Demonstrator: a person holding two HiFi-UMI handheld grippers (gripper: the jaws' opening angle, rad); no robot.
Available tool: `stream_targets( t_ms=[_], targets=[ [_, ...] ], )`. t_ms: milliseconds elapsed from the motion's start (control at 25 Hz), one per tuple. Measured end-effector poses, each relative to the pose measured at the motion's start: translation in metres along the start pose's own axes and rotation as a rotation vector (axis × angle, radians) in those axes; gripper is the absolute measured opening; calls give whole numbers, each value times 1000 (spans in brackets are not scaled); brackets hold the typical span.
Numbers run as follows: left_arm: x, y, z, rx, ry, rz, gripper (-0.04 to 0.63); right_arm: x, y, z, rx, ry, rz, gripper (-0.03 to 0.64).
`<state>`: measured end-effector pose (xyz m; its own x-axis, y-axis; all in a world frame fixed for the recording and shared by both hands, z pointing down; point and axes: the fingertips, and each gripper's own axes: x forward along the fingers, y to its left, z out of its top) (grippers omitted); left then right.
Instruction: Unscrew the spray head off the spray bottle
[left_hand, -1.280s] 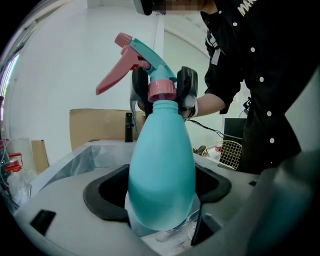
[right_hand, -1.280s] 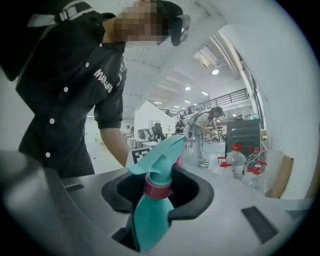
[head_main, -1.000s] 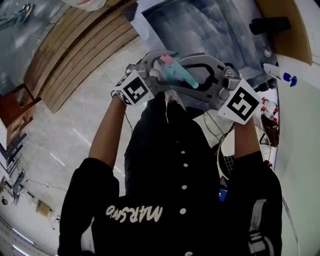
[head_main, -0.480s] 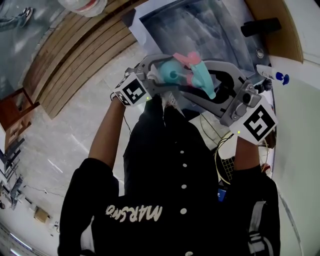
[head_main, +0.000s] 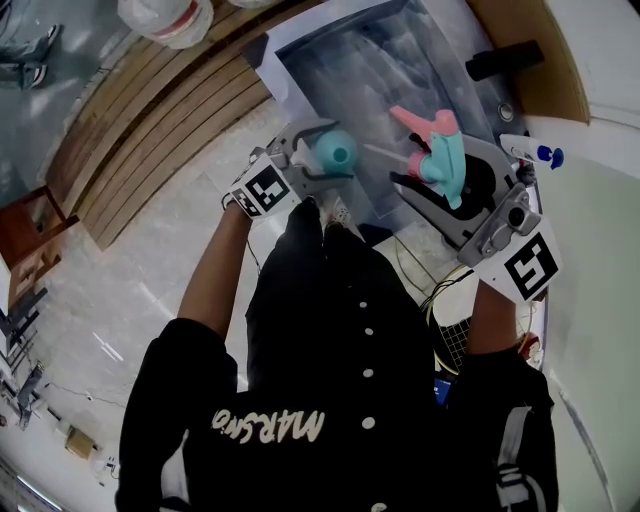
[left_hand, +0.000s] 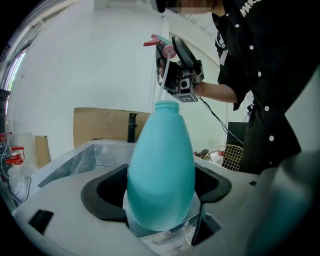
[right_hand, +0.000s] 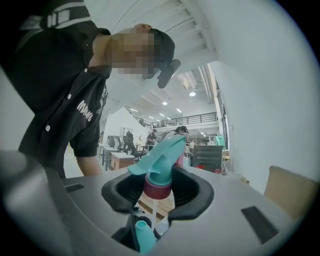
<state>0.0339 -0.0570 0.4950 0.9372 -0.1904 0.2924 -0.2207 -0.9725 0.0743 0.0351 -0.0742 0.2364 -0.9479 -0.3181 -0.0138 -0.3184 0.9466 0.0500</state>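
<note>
In the head view we saw the left gripper (head_main: 316, 158) clenched on the teal spray bottle (head_main: 337, 152), whose open neck pointed to the right. The right gripper (head_main: 450, 177) stood apart from it, further right and a little nearer the far side, grasping the spray head (head_main: 443, 150). The head was off the bottle, its pink trigger (head_main: 412, 118) pointing up and left and its thin dip tube (head_main: 385, 155) reaching back toward the neck. Both were held in the air in front of the person's black shirt (head_main: 340, 380), with a grey tray (head_main: 400, 60) beyond them. A white bottle with a blue cap (head_main: 530, 152) lay to the far right.

In the left gripper view we saw the bottle filling the gap between the black pads (left_hand: 102, 192), which pressed on its wide lower body. Its bare neck stood upright, with no head on it. Beyond and above the neck was the right gripper with the spray head, and the dip tube hung down from it toward the opening. A cardboard box (left_hand: 107, 125) and a wire basket (left_hand: 227, 156) stood in the background.

In the right gripper view we saw the jaws closed on the spray head at its pink collar (right_hand: 157, 187). The dip tube hung below the collar, and the bottle's neck showed beneath, near the lower edge, clear of the collar.
</note>
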Motion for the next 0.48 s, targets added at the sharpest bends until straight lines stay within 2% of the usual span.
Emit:
stream_targets(
  t_ms=[240, 480],
  targets=[
    [-1, 2, 6, -9, -18, 12, 396, -5, -5, 3, -1, 9, -48, 158],
    [-3, 1, 6, 3, -1, 11, 396, -7, -10, 3, 0, 10, -72, 158]
  ],
)
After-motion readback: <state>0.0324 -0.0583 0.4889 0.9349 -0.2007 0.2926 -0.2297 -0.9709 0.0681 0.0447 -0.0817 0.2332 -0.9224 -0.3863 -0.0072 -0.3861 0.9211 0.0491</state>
